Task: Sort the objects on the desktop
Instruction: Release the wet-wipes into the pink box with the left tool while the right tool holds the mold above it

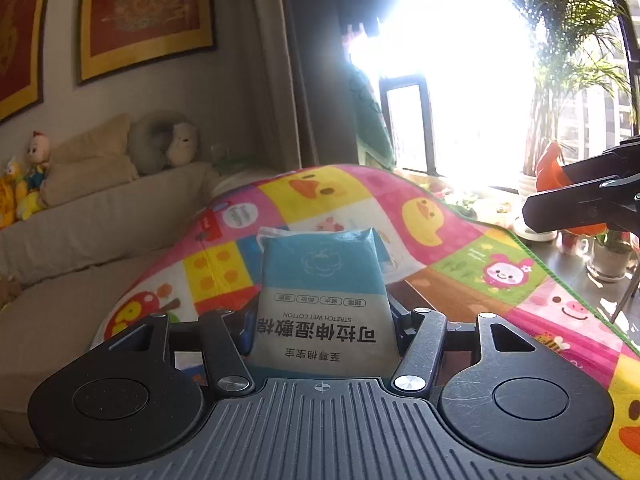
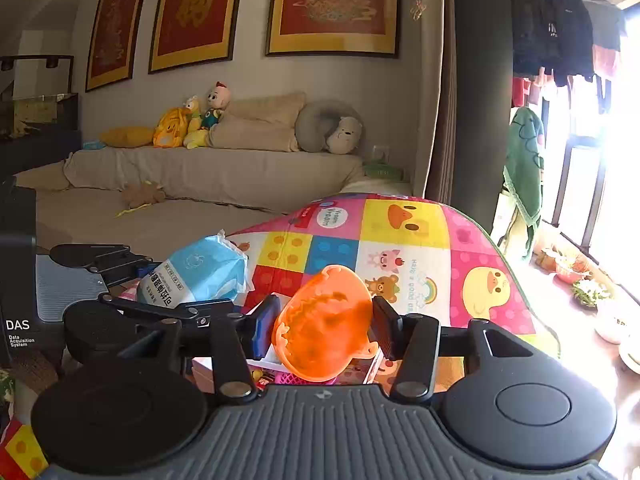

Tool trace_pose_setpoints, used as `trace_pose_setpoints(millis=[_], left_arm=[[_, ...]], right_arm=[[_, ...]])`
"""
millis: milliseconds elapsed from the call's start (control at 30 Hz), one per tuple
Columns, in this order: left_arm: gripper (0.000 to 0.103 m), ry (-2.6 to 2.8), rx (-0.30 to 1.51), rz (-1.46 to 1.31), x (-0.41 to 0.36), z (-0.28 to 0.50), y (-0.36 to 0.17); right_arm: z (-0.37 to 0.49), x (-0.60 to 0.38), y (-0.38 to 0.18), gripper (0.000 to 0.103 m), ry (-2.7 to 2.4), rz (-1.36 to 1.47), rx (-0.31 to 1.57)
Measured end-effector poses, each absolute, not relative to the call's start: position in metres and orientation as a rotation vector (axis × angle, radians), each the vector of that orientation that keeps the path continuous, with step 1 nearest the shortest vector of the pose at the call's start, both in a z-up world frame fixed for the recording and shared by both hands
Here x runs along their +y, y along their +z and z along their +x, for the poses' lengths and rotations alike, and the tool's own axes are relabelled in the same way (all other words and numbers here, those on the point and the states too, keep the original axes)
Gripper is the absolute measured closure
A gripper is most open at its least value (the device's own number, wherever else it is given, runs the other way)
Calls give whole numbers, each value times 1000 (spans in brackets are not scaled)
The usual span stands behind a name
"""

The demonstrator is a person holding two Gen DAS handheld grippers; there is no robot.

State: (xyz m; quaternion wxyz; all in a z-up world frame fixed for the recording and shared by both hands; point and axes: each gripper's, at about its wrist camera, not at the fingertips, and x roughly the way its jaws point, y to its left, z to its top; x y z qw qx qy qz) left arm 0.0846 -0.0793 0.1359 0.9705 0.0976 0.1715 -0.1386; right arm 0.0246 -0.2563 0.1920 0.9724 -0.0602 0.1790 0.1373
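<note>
1. Tongs first: the left gripper (image 1: 324,320) is clamped on one blue-and-white cotton pack (image 1: 322,300), a finger pressed against each side of it; the pack stands upright between the fingers, its print upside down in the left wrist view.
2. The right gripper (image 2: 325,326) is clamped on one orange scoop (image 2: 324,322), a translucent plastic shell with a wavy rim; the blue-faced pad (image 2: 265,326) presses on one side and the other finger on the opposite side.
3. Both things are held up off the mat (image 2: 404,248), which is a bright patchwork of ducks, bricks, a pig and a bear.
4. In the right wrist view the pack (image 2: 200,276) sits left of the scoop, with the left gripper (image 2: 168,292) around it; the two tongs are near each other but apart.
5. Under the scoop lie a pink mesh piece and a white box edge, too hidden to name further.
6. Past the mat's far edge stands a beige sofa (image 2: 224,176) with one grey neck pillow (image 2: 330,128) and three plush toys (image 2: 192,120) in a cluster.
7. Three red-and-gold framed pictures (image 2: 334,4) hang on the wall above.
8. By the bright window stand one palm (image 1: 568,60) and several small pots.
</note>
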Motion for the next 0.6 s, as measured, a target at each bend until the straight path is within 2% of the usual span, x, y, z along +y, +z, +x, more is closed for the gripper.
trace_pose_setpoints(millis=[267, 367, 433, 533, 600], left_arm=[[40, -321, 418, 100, -72, 157, 99], [29, -393, 468, 95, -77, 164, 84], [17, -391, 472, 95, -73, 154, 79], [9, -401, 481, 57, -54, 128, 76], [8, -383, 490, 69, -45, 111, 72]], right_arm=[[92, -266, 167, 53, 227, -111, 409], [111, -266, 158, 53, 232, -96, 439], [124, -266, 150, 53, 239, -84, 466], [135, -265, 139, 53, 254, -70, 502], [143, -263, 131, 53, 270, -52, 529]])
